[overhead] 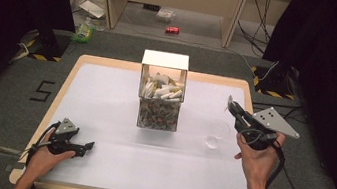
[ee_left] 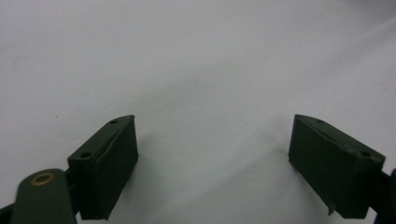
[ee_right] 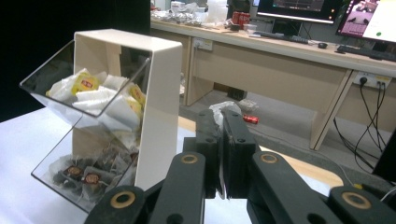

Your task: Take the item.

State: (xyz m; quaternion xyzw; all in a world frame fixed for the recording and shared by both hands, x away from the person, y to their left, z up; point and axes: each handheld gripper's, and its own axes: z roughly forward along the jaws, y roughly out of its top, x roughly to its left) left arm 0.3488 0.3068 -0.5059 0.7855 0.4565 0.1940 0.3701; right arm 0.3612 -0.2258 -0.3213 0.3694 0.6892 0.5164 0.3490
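Resting on table (overhead: 105,95), left hand-held gripper (ee_left: 212,163) jaws spread; right hand-held gripper (ee_right: 223,154) pinching white packet (ee_right: 219,112).

What is pinched between the right tool's (ee_right: 223,154) closed jaws is hidden in the right gripper view. The sachets' (overhead: 162,89) labels are too small to be read; the glass (overhead: 214,134) is barely discernible.
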